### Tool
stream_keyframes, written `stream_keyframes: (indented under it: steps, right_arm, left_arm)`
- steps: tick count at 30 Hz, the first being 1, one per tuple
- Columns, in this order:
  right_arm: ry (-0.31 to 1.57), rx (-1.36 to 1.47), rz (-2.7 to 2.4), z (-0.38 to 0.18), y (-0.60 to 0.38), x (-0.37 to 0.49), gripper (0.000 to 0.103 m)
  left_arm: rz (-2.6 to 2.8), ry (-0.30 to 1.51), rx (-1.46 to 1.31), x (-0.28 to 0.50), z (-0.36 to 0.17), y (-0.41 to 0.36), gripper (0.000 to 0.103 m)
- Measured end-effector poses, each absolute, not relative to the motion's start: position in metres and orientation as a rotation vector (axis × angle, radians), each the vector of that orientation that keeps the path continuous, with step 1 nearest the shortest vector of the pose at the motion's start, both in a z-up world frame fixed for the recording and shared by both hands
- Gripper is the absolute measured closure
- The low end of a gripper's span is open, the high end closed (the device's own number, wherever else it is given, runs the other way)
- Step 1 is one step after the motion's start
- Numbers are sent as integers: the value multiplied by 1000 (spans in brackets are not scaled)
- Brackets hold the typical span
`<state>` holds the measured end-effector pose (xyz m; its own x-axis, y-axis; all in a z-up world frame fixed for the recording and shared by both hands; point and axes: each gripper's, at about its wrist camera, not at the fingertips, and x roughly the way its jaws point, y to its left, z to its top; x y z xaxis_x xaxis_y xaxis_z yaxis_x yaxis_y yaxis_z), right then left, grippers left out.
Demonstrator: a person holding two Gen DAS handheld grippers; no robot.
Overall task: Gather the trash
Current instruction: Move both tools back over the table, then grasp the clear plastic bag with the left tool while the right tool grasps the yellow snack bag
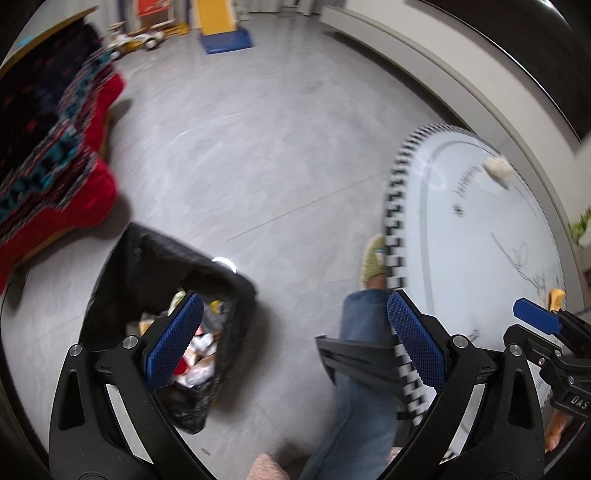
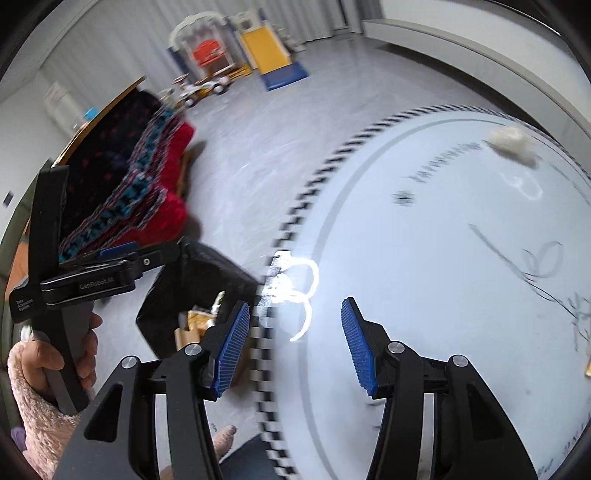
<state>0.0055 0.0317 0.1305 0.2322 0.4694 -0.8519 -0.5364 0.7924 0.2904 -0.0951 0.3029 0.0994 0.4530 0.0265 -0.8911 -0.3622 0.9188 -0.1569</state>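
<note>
A black trash bag [image 1: 147, 266] stands open on the grey floor, with mixed wrappers and scraps inside; it also shows in the right wrist view [image 2: 207, 273]. My left gripper [image 1: 295, 343] is open and empty, above the floor between the bag and the table. A crumpled white paper ball [image 1: 498, 168] lies at the far side of the round white table [image 1: 480, 240]; it also shows in the right wrist view [image 2: 513, 144]. A small orange scrap [image 1: 557, 297] lies near the table's right edge. My right gripper [image 2: 295, 347] is open and empty over the table's near edge [image 2: 443, 258].
A chair with a red and dark patterned blanket [image 1: 55, 155] stands left of the bag. The person's jeans leg and green slipper [image 1: 373, 264] are between bag and table. Toys and a yellow slide [image 1: 218, 22] stand far back. A white wall base [image 1: 424, 62] runs behind the table.
</note>
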Motion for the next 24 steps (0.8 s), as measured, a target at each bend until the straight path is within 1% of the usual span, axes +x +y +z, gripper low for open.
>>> stream_keyframes:
  steps: [8,13,17,19,20,22,24]
  right_arm:
    - [1136,19,497,129,-91,59,46]
    - [1140,58,366,123,-171,86,45]
    - [1140,60,242,115,-230,107,37]
    - [1141,57,183,110,-258,118,30]
    - [1142,44,162,108,-268,120,24]
    - [1143,-9,117,101,-286,130,21]
    - [1150,-54,91,92,-297,140,20]
  left_arm:
    - [69,1119,-243,-7,107,196,6]
    - [-5,1148,-193,52,102,136,6]
    - [-74,1183,-169,89,91,93,6]
    - [-88,1194,-142,108,86,73,6]
    - [-96,1199,-137,116,83,65,6]
    - [-120,1216,-133,137,79,47,6]
    - [-145,1230,-123,156,75,33,6]
